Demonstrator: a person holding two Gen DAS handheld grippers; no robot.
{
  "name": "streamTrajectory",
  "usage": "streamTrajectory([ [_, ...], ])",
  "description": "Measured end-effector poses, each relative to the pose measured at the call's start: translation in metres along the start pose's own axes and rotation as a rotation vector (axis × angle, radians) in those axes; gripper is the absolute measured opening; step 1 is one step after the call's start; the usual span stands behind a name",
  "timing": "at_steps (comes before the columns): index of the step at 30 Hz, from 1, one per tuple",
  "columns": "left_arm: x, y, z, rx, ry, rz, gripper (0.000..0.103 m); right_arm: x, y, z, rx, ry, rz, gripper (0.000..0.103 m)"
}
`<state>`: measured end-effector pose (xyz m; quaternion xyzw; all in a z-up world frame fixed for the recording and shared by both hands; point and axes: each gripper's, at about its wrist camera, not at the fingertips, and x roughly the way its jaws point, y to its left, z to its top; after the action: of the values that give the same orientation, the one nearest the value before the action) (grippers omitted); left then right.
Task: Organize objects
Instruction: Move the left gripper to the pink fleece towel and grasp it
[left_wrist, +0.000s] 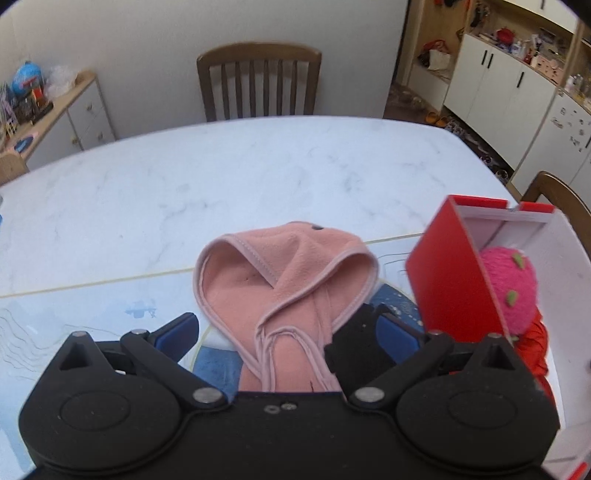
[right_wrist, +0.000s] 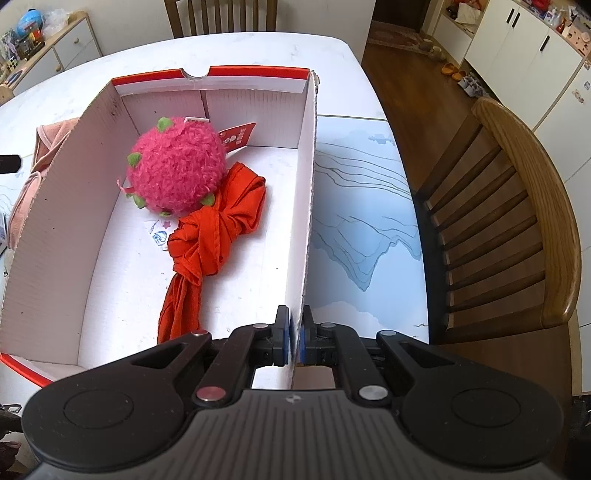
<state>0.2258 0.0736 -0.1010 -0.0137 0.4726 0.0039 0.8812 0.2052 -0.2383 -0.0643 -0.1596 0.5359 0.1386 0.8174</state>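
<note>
Left wrist view: the left tool (left_wrist: 284, 328) stands wide, its blue pads on either side of a pink cloth (left_wrist: 280, 291) lying on the surface (left_wrist: 221, 177), not pressing it. The red box (left_wrist: 454, 280) sits just right, holding a pink plush ball (left_wrist: 511, 284).

Right wrist view: the right tool (right_wrist: 294, 341) is clamped on the box's near right wall (right_wrist: 308, 206). Inside lie the plush ball (right_wrist: 177, 166) and a knotted red cloth (right_wrist: 218, 229), touching. The pink cloth (right_wrist: 37, 162) lies outside, at the left wall.

1. Left wrist: looks forward and down over a pink cloth (left_wrist: 288, 291), close, across the table (left_wrist: 258, 166) toward a chair (left_wrist: 258, 81).
2. Right wrist: looks steeply down into the box (right_wrist: 308, 206), close.
3. Shared: box, plush (right_wrist: 175, 170), pink cloth.
</note>
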Motion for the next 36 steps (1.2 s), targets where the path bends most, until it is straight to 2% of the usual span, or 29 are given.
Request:
streamTrajectory([
  [8,0.047,0.005,0.005,-0.027,0.065,0.015,0.102,0.002,-0.001,0.001,0.027,0.013,-0.001,0.005],
  [17,0.076,0.01,0.006,-0.041,0.102,0.037,0.101,0.003,-0.001,0.002,0.043,0.028,-0.001,0.005],
  [24,0.083,0.011,0.004,-0.049,0.105,0.034,0.093,0.005,0.0,0.003,0.047,0.036,-0.007,0.005],
  [29,0.079,0.01,0.002,-0.051,0.094,0.024,0.08,0.004,-0.001,0.003,0.051,0.036,-0.007,0.005],
  [32,0.078,0.005,0.003,-0.029,0.089,0.016,0.067,0.005,-0.001,0.003,0.054,0.036,-0.006,0.005],
  [34,0.076,0.004,0.005,-0.023,0.089,0.01,0.053,0.005,-0.001,0.003,0.052,0.035,-0.007,0.005],
  [36,0.073,0.004,0.006,-0.025,0.089,0.009,0.047,0.005,0.0,0.003,0.051,0.034,-0.008,0.005],
])
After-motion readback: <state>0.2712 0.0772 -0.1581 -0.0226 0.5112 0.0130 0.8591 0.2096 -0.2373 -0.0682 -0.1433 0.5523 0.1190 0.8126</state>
